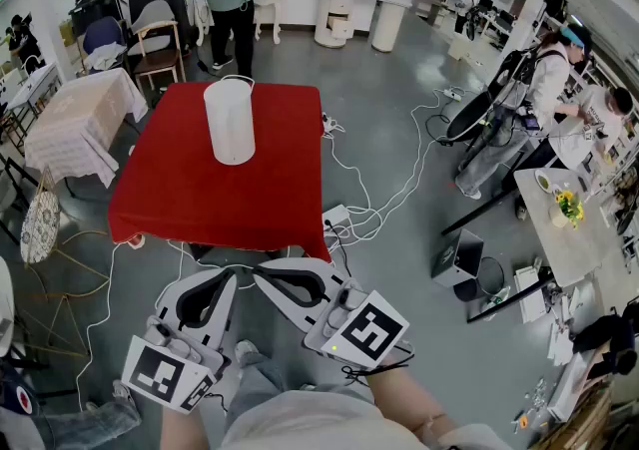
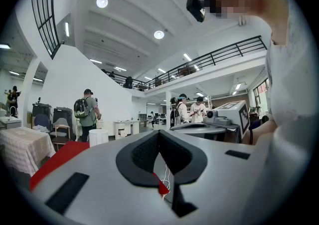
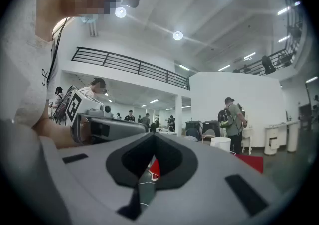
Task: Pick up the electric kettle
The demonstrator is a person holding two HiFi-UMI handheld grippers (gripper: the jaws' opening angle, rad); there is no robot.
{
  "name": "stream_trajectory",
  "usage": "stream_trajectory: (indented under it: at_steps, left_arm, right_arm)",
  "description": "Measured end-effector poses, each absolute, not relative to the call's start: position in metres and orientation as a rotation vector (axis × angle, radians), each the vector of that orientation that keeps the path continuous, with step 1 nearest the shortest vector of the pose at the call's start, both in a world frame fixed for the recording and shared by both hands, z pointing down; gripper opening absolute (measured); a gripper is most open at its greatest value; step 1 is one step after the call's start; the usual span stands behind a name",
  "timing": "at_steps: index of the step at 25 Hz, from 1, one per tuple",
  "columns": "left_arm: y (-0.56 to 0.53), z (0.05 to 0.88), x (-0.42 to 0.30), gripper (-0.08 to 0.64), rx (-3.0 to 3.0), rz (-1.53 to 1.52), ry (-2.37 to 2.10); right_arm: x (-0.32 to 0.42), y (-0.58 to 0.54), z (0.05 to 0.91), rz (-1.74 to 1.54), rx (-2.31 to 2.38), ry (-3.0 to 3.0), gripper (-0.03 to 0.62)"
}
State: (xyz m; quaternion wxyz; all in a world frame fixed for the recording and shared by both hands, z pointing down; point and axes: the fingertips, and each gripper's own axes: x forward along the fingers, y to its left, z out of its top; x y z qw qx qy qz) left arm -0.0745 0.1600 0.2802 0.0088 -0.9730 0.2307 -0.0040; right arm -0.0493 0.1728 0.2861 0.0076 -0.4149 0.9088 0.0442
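Electric kettle [image 1: 230,122] upright toward the far end of the red counter [image 1: 280,189]; well apart, at the near side, left gripper [image 1: 230,276] and right gripper [image 1: 263,271], fingers together on nothing. Probably kept shut only for the approach; opening needed before grasping.

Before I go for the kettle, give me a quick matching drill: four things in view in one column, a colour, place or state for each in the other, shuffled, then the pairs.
1. electric kettle
2. tablecloth
3. right gripper
4. wooden chair

A. jaws together, nothing between them
B. red, draped and hanging over the edges
C. standing beyond the cloth's far left corner
D. white, upright on the red cloth

Pairs: 1-D, 2-B, 3-A, 4-C
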Motion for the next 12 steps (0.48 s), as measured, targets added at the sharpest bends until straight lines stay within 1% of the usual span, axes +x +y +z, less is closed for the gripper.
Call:
stream_trajectory:
  at_steps: [12]
  left_arm:
    - [0.144,0.286,-0.086,0.011,-3.065,-0.009,0.714]
  right_arm:
    - [-0.061,0.157,0.292,0.116,-1.312,2.845,0.008]
